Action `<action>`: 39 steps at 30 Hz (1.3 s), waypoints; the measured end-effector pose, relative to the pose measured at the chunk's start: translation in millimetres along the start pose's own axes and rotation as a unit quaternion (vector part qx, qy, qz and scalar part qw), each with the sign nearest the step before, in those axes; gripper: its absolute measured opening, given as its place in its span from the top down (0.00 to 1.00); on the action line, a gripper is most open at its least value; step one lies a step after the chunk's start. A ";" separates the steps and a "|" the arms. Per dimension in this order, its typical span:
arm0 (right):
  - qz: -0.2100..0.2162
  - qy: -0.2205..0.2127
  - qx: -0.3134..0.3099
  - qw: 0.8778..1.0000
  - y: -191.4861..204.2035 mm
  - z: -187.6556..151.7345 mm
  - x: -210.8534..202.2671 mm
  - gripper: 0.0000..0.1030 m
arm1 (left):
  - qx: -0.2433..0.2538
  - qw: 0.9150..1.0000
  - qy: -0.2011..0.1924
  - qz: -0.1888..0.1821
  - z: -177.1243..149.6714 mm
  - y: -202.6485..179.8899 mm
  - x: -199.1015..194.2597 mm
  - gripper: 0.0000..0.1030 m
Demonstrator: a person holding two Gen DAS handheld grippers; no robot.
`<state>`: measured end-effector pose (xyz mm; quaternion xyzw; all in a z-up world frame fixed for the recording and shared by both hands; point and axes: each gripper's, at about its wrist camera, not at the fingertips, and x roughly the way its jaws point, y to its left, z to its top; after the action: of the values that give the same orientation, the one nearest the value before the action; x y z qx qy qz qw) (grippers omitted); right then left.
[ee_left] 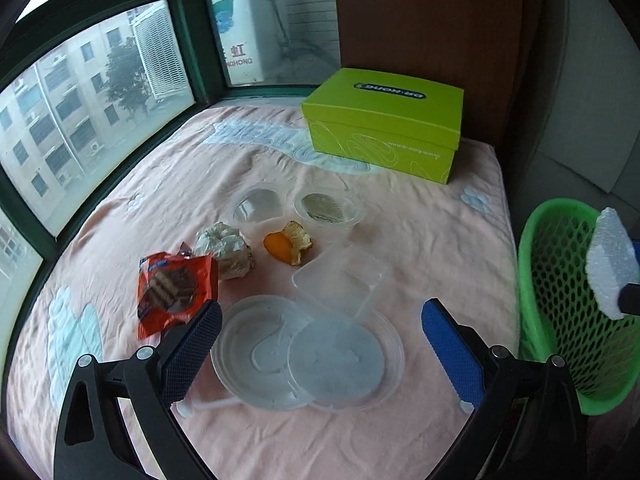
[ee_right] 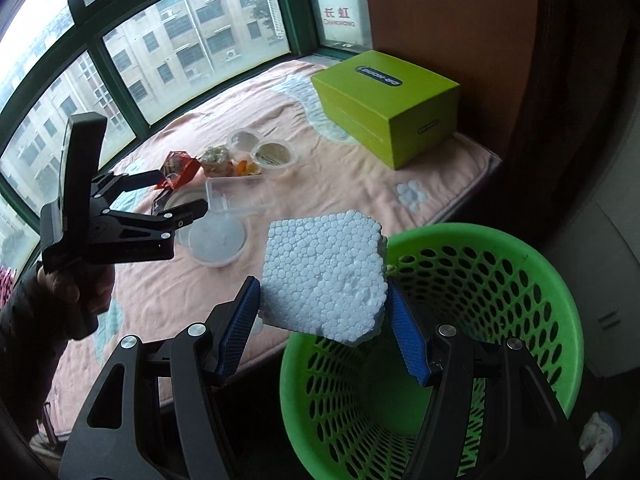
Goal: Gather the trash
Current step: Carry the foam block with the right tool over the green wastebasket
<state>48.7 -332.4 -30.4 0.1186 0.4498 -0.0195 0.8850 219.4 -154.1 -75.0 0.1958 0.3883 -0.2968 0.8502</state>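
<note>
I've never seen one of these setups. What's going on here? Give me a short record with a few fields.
Place: pink patterned bedcover by a window
Right tool: shut on a white foam block, held above the green mesh plastic basket
Left tool: open, empty, over clear round plastic lids
Trash on the cover: red snack wrapper, crumpled white paper, orange fruit peel, clear plastic tubs
Also there: lime-green cardboard box

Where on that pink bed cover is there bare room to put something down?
Bare cover lies between the lime-green box and the windows, and along the near edge below the round lids. The middle is crowded: snack wrapper, crumpled paper, peel, clear tubs.
</note>
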 end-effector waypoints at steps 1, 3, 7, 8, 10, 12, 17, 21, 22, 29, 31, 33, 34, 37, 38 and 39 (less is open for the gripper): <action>0.001 0.003 0.004 1.000 -2.8 -1.3 0.9 0.38 | 0.008 1.000 0.003 -0.002 1.9 -1.5 3.9 0.06; -0.003 0.006 0.010 1.000 -7.3 -4.0 2.4 0.38 | 0.021 1.000 0.012 -0.009 4.2 -2.3 12.2 0.06; -0.008 0.016 0.023 1.000 -16.3 -9.2 6.0 0.38 | 0.041 0.999 0.025 -0.017 8.1 -5.6 27.1 0.06; -0.009 0.018 0.026 0.999 -18.4 -10.2 6.7 0.38 | 0.045 0.998 0.026 -0.017 8.9 -6.8 29.5 0.06; -0.011 0.021 0.032 0.999 -22.9 -12.4 7.7 0.38 | 0.053 0.998 0.026 -0.019 10.2 -9.2 33.9 0.06; -0.015 0.022 0.036 0.999 -26.3 -14.5 8.0 0.38 | 0.057 0.998 0.028 -0.021 11.3 -10.7 37.6 0.07; -0.018 0.025 0.047 0.998 -33.3 -18.8 7.4 0.38 | 0.064 0.997 0.038 -0.029 11.1 -13.0 47.8 0.21; -0.018 0.025 0.049 0.998 -34.4 -20.2 6.4 0.38 | 0.055 0.997 0.038 -0.036 10.1 -9.2 50.1 0.31; -0.018 0.025 0.048 0.998 -34.4 -20.3 6.0 0.38 | 0.052 0.997 0.040 -0.039 10.1 -7.9 50.5 0.34; -0.018 0.025 0.051 0.998 -34.9 -21.0 6.5 0.38 | 0.046 0.997 0.050 -0.046 7.9 -7.1 54.2 0.45; -0.018 0.025 0.052 0.998 -35.3 -22.1 6.5 0.38 | 0.038 0.997 0.051 -0.049 7.1 -5.4 53.4 0.36; -0.018 0.026 0.053 0.998 -35.4 -22.1 6.8 0.38 | 0.035 0.997 0.042 -0.056 6.7 -3.9 49.5 0.32; -0.019 0.026 0.054 0.998 -35.6 -21.9 7.2 0.38 | 0.035 0.997 0.041 -0.060 6.9 -2.8 49.0 0.29; -0.019 0.028 0.054 0.998 -35.6 -21.8 8.4 0.38 | 0.044 0.996 0.038 -0.064 7.5 -4.4 47.4 0.26; -0.018 0.028 0.054 0.998 -35.8 -21.8 8.6 0.38 | 0.048 0.996 0.038 -0.066 7.6 -5.3 47.3 0.23; -0.018 0.028 0.054 0.998 -35.6 -22.4 8.8 0.38 | 0.053 0.996 0.038 -0.066 7.6 -6.7 47.4 0.21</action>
<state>31.2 -361.2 -56.9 0.1590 0.4749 -0.0567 0.8637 243.9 -180.2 -107.7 0.2256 0.4161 -0.3652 0.8016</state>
